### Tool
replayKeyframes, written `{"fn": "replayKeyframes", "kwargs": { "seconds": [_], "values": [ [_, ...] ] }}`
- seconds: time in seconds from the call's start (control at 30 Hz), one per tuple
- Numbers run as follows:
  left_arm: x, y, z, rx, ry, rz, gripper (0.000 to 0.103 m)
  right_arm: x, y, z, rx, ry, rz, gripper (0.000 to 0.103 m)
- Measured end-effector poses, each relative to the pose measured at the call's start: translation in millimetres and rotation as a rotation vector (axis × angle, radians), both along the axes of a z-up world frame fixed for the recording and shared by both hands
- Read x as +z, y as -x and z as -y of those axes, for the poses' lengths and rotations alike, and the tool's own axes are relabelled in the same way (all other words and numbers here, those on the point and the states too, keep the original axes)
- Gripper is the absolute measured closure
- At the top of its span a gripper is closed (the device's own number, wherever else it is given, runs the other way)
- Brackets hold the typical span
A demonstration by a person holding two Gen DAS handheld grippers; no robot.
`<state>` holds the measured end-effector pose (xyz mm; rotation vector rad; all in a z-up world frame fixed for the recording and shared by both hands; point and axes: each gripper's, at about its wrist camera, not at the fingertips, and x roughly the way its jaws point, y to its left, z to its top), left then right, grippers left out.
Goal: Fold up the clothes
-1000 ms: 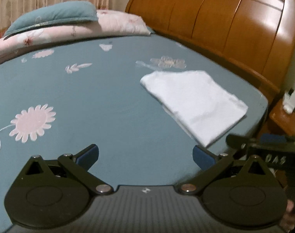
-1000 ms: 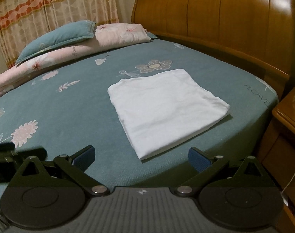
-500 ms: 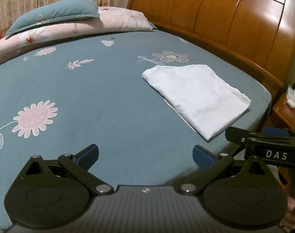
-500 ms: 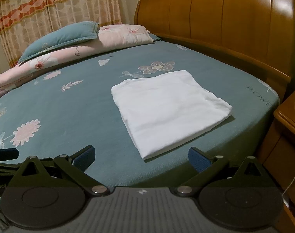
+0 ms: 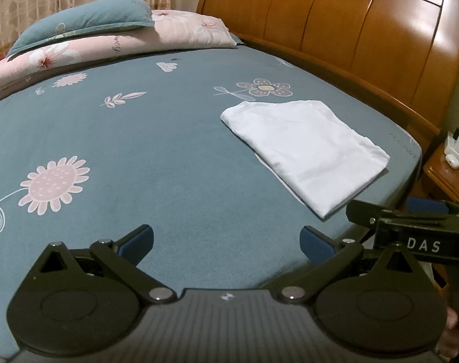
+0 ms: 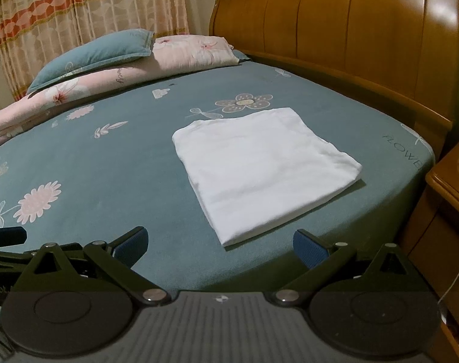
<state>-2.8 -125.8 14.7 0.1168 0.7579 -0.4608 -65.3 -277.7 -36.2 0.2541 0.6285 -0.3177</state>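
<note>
A white garment, folded into a flat rectangle, lies on the blue flowered bed sheet near the bed's right corner. It also shows in the left wrist view. My left gripper is open and empty, held over the sheet's near edge, left of the garment. My right gripper is open and empty, just short of the garment's near corner. The right gripper's body shows at the right edge of the left wrist view.
A pink flowered quilt with a blue pillow on it lies along the far side. A wooden headboard runs on the right. A wooden nightstand stands beside the bed's right corner. Curtains hang behind.
Both grippers have drawn back and risen a little from the bed, so the folded garment sits farther off. The garment has not moved. Both stay open.
</note>
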Motion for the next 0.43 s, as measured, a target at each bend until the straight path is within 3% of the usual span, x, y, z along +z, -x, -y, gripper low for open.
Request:
{"fn": "replayKeyframes", "kwargs": {
  "seconds": [0.43],
  "values": [
    [0.7, 2.0, -2.3, 0.000, 0.021, 0.010, 0.001, -0.3, 1.3, -0.5, -0.001, 0.000, 0.004, 0.000]
  ]
}}
